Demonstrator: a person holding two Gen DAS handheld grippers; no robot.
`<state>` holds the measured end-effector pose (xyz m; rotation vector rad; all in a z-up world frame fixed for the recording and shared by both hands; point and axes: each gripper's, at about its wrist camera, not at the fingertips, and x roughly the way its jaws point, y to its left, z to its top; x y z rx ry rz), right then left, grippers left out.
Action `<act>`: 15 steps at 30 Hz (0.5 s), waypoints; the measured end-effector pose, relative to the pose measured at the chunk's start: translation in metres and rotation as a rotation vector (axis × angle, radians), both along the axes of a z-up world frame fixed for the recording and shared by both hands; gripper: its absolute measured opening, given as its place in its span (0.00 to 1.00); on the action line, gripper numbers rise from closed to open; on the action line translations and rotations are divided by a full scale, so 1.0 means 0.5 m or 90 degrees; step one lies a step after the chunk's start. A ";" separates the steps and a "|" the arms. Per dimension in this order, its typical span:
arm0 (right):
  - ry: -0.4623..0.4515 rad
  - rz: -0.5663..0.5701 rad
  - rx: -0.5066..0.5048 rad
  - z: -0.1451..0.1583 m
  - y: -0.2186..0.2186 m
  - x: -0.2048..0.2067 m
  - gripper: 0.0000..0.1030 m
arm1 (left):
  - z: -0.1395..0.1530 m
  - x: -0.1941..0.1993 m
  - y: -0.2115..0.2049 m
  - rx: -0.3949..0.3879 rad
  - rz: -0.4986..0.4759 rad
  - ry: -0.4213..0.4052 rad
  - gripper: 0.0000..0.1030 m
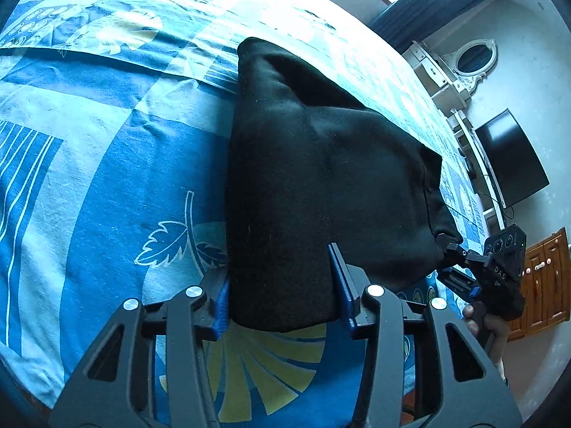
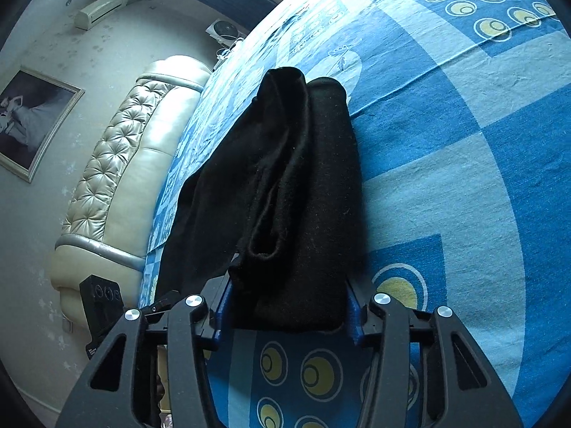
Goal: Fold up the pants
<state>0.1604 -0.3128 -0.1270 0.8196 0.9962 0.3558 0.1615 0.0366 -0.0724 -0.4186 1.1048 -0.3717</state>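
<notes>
Both grippers, left gripper (image 1: 282,292) and right gripper (image 2: 287,303), clamped on near edge of black pants (image 1: 321,178) on the bedsheet (image 1: 107,178), mid-fold; next probably lift and carry it far.

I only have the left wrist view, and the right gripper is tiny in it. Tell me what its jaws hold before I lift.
Observer: The right gripper has the pants bunched between both fingers, and the cloth fills the gap.
Operator: Describe the cloth there.
Observer: It is in several layers, and an open hem lies on top just ahead of the fingers.
Operator: Say what's beyond the bed on that side.
Observer: A cream tufted headboard, with a framed picture on the wall beside it.
</notes>
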 end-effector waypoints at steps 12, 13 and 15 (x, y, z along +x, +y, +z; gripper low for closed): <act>0.000 0.008 0.011 -0.001 0.007 -0.019 0.46 | 0.016 -0.012 0.009 0.031 0.004 -0.013 0.43; 0.001 0.010 0.014 -0.002 0.006 -0.021 0.46 | 0.019 -0.012 0.008 0.032 0.004 -0.013 0.43; 0.002 0.010 0.018 -0.002 0.008 -0.026 0.46 | 0.019 -0.016 0.012 0.033 0.005 -0.012 0.43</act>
